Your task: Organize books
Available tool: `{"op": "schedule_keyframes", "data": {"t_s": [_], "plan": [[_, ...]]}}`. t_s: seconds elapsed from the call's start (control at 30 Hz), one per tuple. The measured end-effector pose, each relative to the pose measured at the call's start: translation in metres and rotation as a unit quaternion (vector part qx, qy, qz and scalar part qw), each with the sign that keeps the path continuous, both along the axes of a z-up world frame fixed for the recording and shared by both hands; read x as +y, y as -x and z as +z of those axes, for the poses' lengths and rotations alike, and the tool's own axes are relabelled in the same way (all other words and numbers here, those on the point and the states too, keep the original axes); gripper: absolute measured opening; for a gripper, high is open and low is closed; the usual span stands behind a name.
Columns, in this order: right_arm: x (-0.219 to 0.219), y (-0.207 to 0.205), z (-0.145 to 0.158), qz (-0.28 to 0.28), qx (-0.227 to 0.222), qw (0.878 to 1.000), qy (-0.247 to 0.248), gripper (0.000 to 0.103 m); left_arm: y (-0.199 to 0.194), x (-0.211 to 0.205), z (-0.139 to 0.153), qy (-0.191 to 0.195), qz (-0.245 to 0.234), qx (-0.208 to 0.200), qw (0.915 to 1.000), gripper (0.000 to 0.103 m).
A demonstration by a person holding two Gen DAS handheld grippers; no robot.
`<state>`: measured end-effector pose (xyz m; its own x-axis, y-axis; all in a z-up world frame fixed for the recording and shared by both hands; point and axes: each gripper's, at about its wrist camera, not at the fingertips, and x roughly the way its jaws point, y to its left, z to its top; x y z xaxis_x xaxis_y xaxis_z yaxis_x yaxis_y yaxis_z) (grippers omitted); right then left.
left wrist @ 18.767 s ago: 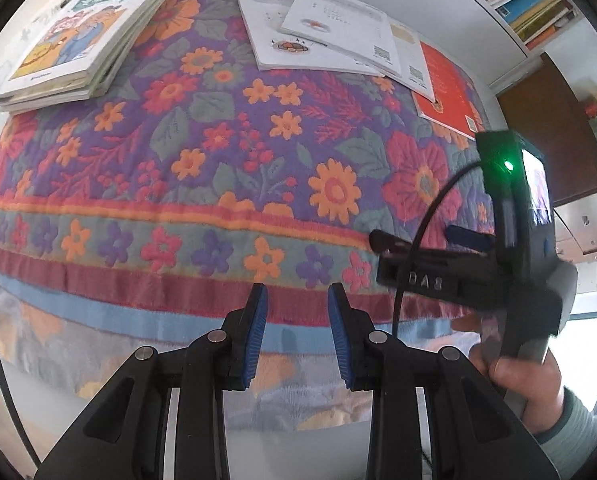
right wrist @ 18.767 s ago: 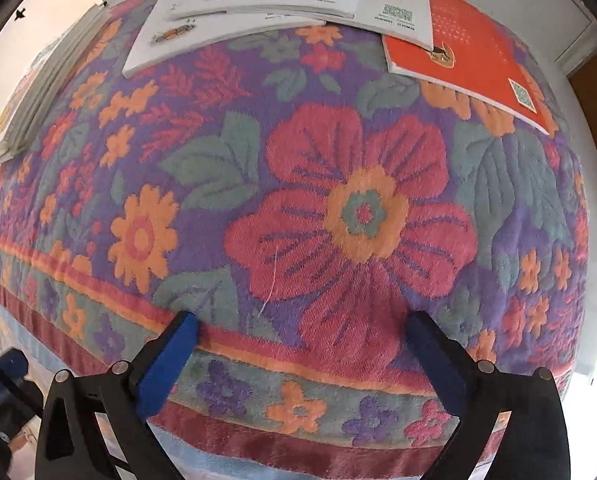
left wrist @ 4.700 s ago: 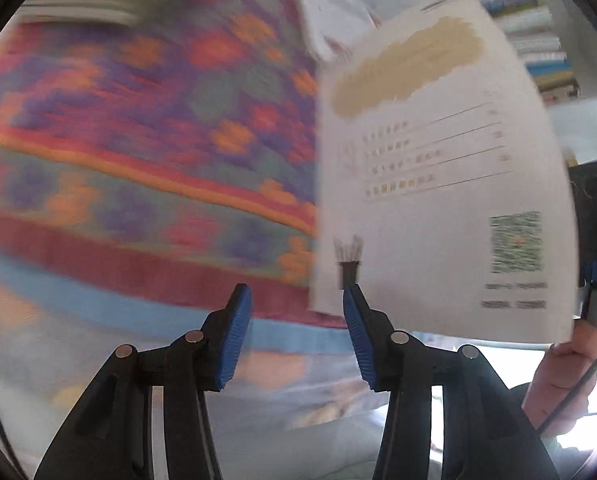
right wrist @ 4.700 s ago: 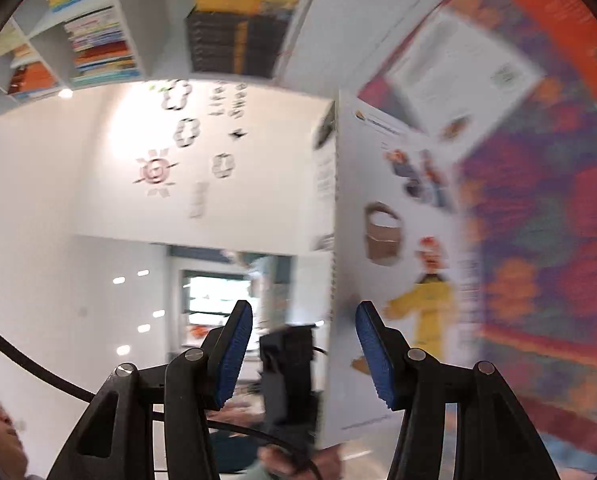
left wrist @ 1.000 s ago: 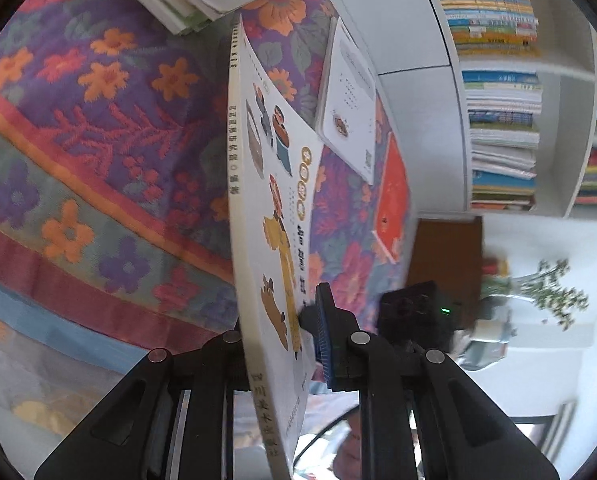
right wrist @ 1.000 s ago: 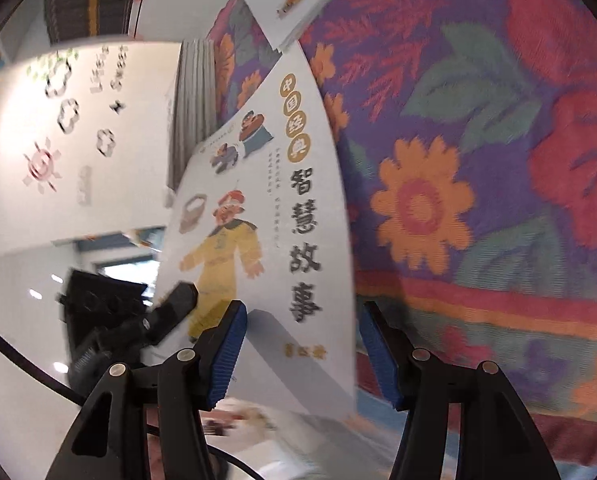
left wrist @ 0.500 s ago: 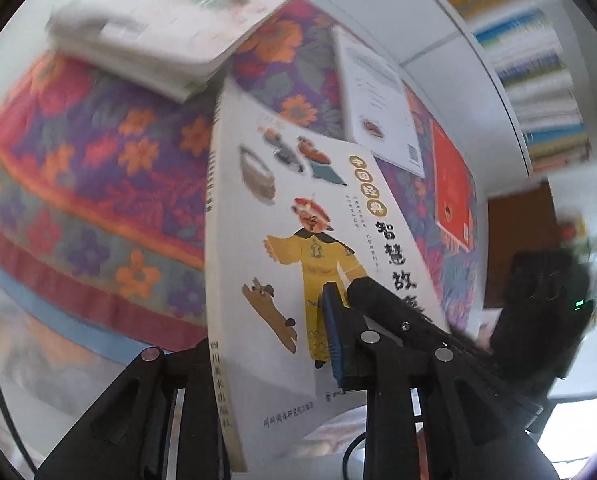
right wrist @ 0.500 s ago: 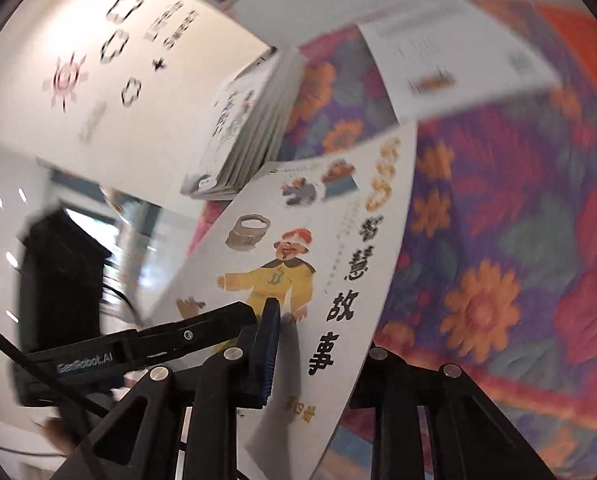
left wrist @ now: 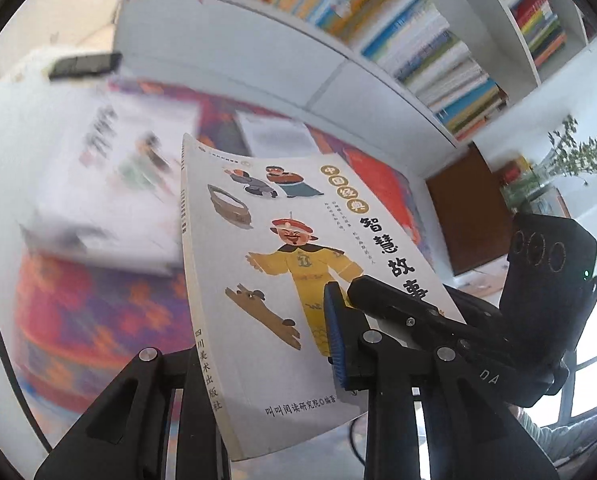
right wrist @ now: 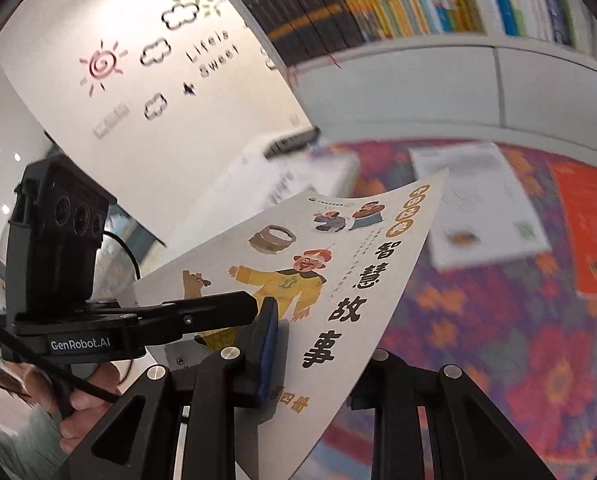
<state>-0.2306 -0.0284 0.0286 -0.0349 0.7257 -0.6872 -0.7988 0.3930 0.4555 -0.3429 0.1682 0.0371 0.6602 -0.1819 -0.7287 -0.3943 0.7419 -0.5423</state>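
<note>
Above the worktop (left wrist: pixel 98 312), which is covered by one flowered cloth (right wrist: pixel 498 320), one picture book (left wrist: pixel 266 240) is held in the air, cover up and slightly bowed. It is well clear of the cloth.

Both tongs hold it:
- The left tongs (left wrist: pixel 258 340) pinch the lower cover near the spine, with one blue pad on the cover and the other finger under the book. Their jaws have just been opening a little, with the book between them and the pad on the cover.
- The right tongs (right wrist: pixel 318 352) are pressed together on the lower edge at the opposite side.

Counts on the cloth:
- 1 stack of books (left wrist: pixel 110 200), far left, blurred, so the number in it is unclear.
- 1 white booklet (right wrist: pixel 478 208).
- 1 orange booklet (right wrist: pixel 586 228) just beside the white one.

Behind is 1 white bookshelf (left wrist: pixel 438 52) packed with many books, too many and too blurred to count. Also in view: 1 brown cabinet (left wrist: pixel 470 216), 1 plant (left wrist: pixel 570 160) and 1 hand (right wrist: pixel 86 400) on the left handle.

Readable writing:
- Cover: 中国经典, 智慧故事, 第四册, 叫叫阅读研究院 编著.
- Spine: 四川美术出版社.
- Left tongs body: "GenRobot.AI".
- Right tongs body: "DA".
- Wall (right wrist: pixel 214 54): "Life is Sweet", with sun and cloud decals.
</note>
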Motion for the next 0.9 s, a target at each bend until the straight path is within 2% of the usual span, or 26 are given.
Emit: {"op": "schedule_keyframes", "data": {"t_s": [0.17,0.3,0.37,0.5,0.53,0.63,0.73,0.9], "plan": [[0.083,0.001,-0.028,0.001,0.055,0.998,0.010,0.025,0.007,0.074,-0.027,-0.017,0.030,0.048,0.9982,0.029],[0.127,0.009,-0.050,-0.021,0.070,0.997,0.021,0.026,0.005,0.118,-0.056,0.006,0.035,0.061,0.9975,0.032],[0.138,0.005,-0.056,-0.043,0.076,0.996,0.027,0.026,-0.002,0.138,-0.068,0.011,0.039,0.079,0.9960,0.036],[0.151,-0.017,-0.086,-0.078,0.152,0.985,0.037,0.026,-0.001,0.165,-0.086,0.014,0.048,0.110,0.9927,0.035],[0.151,-0.020,-0.090,-0.085,0.157,0.983,0.042,0.026,0.000,0.171,-0.093,0.017,0.052,0.117,0.9916,0.035],[0.157,-0.025,-0.100,-0.094,0.165,0.980,0.053,0.026,0.006,0.184,-0.104,0.046,0.053,0.104,0.9921,0.035],[0.160,-0.028,-0.100,-0.099,0.174,0.979,0.047,0.026,0.007,0.187,-0.103,0.034,0.060,0.099,0.9927,0.036],[0.177,-0.022,-0.096,-0.100,0.150,0.982,0.059,0.027,0.006,0.195,-0.103,0.016,0.074,0.107,0.9914,0.036]]}}
